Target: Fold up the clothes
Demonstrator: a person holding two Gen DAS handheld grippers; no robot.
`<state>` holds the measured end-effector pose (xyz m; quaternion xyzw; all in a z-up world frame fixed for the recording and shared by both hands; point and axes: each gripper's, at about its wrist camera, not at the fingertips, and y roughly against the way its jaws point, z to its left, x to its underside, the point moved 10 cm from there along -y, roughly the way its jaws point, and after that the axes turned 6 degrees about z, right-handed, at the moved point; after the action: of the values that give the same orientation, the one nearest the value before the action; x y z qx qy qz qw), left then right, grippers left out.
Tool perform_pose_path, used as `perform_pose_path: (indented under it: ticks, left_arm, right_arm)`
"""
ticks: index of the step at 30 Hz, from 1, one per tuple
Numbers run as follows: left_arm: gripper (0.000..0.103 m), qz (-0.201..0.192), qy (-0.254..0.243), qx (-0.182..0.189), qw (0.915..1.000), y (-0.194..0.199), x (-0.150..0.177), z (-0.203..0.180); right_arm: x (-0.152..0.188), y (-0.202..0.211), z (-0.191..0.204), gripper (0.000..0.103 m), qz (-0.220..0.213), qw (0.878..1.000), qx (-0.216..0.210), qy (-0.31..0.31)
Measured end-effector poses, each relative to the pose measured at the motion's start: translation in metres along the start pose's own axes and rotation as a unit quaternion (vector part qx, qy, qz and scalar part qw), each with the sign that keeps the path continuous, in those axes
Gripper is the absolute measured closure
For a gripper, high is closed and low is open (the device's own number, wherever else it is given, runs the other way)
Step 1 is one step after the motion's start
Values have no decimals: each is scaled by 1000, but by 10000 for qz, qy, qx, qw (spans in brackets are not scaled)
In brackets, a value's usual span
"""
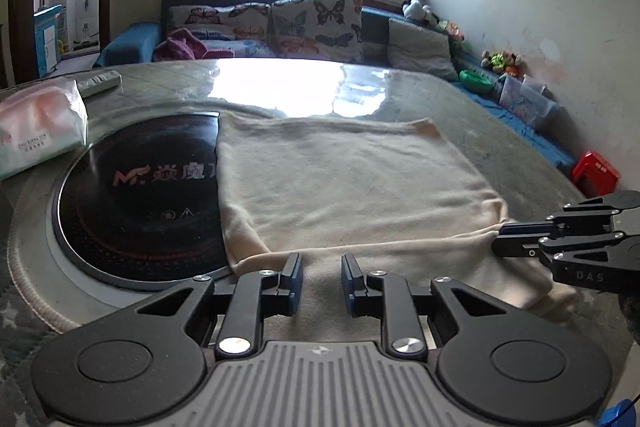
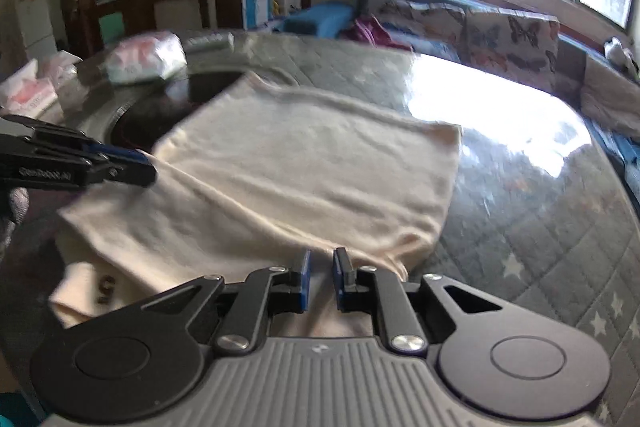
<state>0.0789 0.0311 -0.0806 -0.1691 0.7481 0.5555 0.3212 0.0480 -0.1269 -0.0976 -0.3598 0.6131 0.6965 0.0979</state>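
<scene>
Nearest: left tongs (image 1: pixel 321 277) nipped on the near fold of the cloth (image 1: pixel 352 179), jaws narrow with cream fabric bunched between them. Right tongs (image 2: pixel 321 277) likewise pinch the same edge further along, almost closed.

The cloth lies on the counter (image 1: pixel 500 131), already doubled, its far-left edge lapping over the dark cooktop disc (image 1: pixel 136 195).

Beyond: tissue pack (image 1: pixel 40 131), remote (image 1: pixel 98 83), then sofa cushions under a bright window.

Risk, as I judge it: a thin bite could let fabric slip from one side mid-lift and skew the fold; dragging may also snag at the disc rim.

Unclear: how many layers each grip holds; glare washes out the far counter; the right view is blurred.
</scene>
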Motion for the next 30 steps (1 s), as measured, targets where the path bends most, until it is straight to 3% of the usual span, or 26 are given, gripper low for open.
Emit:
perform_pose_path:
  ticks: [8,10,17,24,30]
  left_arm:
    - [78,-29,-91,32,9999,2,-6,-6]
    - [77,38,-148,-30,9999,-4,-3,-6]
    - [73,-36,-312,29,9995,12,0,-15]
    - [73,112,-687,113,9975,23,25,-29]
    - [72,66,-1069,151,9941,51,42,-37]
  right_arm:
    - [-2,10,-8,91,-160,9998,-79,-67]
    - [4,2,-7,91,-20,10000,-61,26]
    - [7,30,7,90,-193,9990,-203,363]
    - [35,32,24,89,-7,9974,-265,677]
    - [32,44,26,88,-114,9973,-297,666]
